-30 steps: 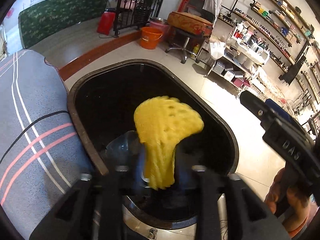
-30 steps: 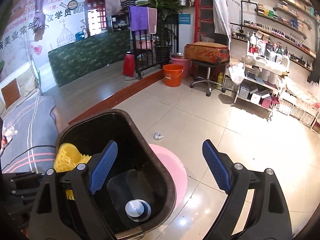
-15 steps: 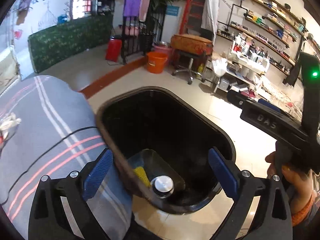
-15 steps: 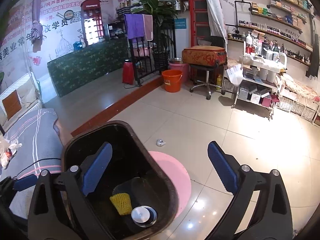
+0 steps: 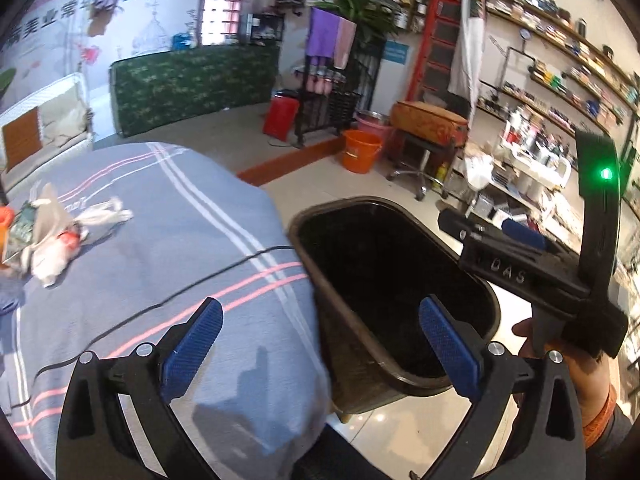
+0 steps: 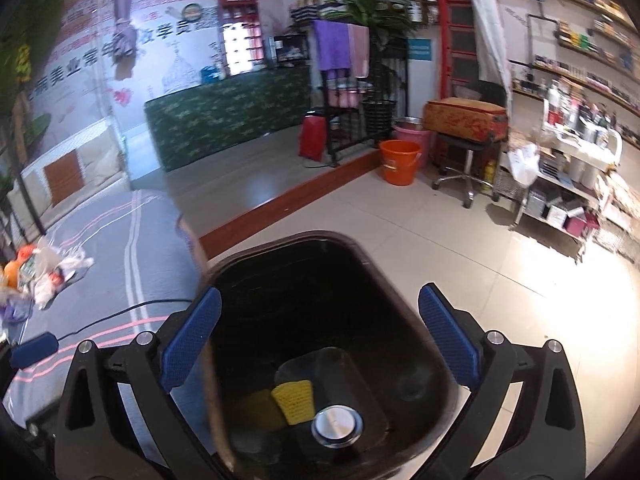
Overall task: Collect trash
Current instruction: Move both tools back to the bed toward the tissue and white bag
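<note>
Two tools are hanging spread and empty — the left tool and the right tool, its jaws opening — while light, crumpled trash is lying on the bed; a bunched fold looks best to pinch.

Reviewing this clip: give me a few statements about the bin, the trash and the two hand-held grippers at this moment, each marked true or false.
1. The yellow foam net lies at the bottom of the black bin. True.
2. The left hand-held gripper is clamped on the yellow net. False: nothing is between its jaws, which are opening.
3. A pile of trash lies on the striped bedcover. True.
4. The right hand-held gripper holds a plastic bag. False: its jaws are opening with nothing gripped.
5. The orange bucket stands inside the black bin. False: it stands on the floor across the room.
</note>
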A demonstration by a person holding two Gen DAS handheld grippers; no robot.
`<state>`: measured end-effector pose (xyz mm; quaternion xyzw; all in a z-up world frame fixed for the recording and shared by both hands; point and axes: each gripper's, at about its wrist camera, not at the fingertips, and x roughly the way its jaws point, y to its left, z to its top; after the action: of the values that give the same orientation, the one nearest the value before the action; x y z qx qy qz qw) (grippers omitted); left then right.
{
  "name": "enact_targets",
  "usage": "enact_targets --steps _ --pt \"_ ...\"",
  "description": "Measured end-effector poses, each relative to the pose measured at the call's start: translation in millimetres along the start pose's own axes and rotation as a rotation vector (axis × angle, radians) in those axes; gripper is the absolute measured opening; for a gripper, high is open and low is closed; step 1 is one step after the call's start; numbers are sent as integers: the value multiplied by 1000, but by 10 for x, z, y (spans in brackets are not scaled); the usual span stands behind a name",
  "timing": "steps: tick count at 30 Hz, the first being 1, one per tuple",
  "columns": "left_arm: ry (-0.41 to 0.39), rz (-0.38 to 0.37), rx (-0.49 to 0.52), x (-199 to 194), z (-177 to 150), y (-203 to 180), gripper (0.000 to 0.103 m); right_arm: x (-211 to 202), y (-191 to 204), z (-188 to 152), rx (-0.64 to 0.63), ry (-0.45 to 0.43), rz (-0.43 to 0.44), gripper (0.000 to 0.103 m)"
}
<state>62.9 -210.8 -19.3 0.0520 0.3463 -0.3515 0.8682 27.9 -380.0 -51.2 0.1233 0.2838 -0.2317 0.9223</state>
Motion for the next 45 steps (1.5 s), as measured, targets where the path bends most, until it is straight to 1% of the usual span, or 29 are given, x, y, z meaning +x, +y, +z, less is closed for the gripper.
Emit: enact_targets --steps 3,9,12,15,19,21,23,26,27,28,32,34,35,36,37,38,39,40,41,45 --pt "-17 49 -39 -102 -54 204 97 15 231 -33 -36 16 47 97" --pt "-29 197 -122 -350 -217 713 97 16 744 -85 -103 39 171 97" --pt "-23 290 -179 -498 -311 1035 97 20 1028 -86 -147 54 238 97" --pt "-28 368 -249 -670 -392 1370 97 39 1311 -121 -198 81 313 97" --pt "-58 501 -334 -926 -525 1805 97 29 1728 -164 -249 102 383 97" --pt "-49 558 -372 -1010 -592 2015 97 14 1877 -188 -270 111 414 97" --pt "-39 597 -423 -1080 -649 2254 97 -6 2009 -209 -295 115 434 97" --pt "-21 607 -497 -1153 -764 2584 95 -26 2163 -226 -328 117 457 97" --pt "-13 602 -512 -1147 -768 2667 92 -35 2199 -234 -335 118 463 97" --pt "-8 596 -520 -1147 -785 2700 88 -38 2241 -239 -343 122 469 97" --pt "23 591 -520 -1094 -757 2904 84 -2 2403 -238 -367 138 482 97" --pt "56 594 -519 -1017 -738 2978 76 27 2463 -249 -375 153 493 97" --pt "70 592 -517 -1013 -753 2999 74 43 2497 -252 -377 161 501 97" --pt "85 590 -514 -976 -754 3037 70 61 2529 -253 -381 166 504 97" --pt "102 598 -515 -939 -759 3072 63 69 2560 -252 -386 166 504 97" --pt "115 608 -521 -926 -777 3096 60 80 2589 -247 -393 166 503 97" --pt "114 614 -526 -932 -797 3114 57 89 2610 -246 -399 166 504 97" --pt "106 622 -529 -951 -815 3118 48 114 2648 -242 -404 169 507 97" --pt "96 634 -532 -980 -836 3127 45 145 2688 -237 -408 174 512 97" --pt "48 610 -563 -1132 -903 3148 38 333 2864 -188 -421 208 525 97"
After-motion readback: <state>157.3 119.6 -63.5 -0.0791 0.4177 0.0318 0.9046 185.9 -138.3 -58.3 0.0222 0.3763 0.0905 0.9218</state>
